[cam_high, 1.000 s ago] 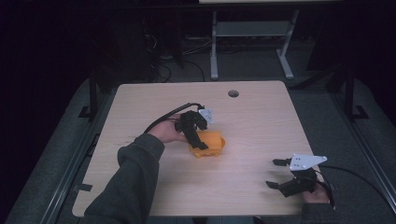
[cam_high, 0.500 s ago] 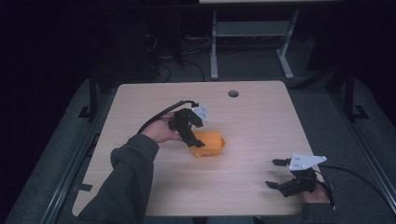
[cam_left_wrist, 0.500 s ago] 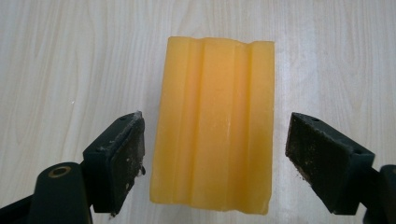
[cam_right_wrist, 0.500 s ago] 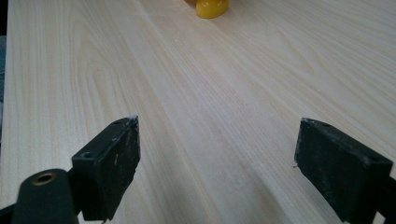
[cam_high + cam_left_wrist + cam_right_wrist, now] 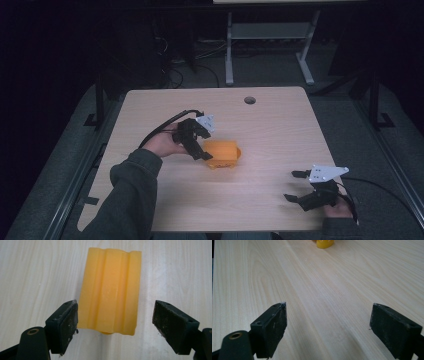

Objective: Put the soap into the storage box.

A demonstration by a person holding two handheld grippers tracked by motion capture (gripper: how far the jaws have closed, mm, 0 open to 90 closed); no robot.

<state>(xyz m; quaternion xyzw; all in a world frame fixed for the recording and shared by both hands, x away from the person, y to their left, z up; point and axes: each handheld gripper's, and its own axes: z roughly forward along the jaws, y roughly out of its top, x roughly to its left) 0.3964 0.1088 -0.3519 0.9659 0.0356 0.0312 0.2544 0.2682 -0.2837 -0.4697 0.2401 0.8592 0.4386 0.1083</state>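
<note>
My table (image 5: 280,125) is pale wood grain, with a round cable hole (image 5: 249,100) toward 12 o'clock. The ridged yellow block (image 5: 110,290), waxy and smooth, lies mid-table, its long axis running straight away from my left gripper (image 5: 113,322), whose jaws are spread around its near end. At 5 o'clock, my right gripper (image 5: 328,326) is spread over bare wood.

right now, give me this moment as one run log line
left gripper: open, jaws astride ribbed orange plastic block | right gripper: open, idle over light wooden table | block: lying on table, ungripped
</note>
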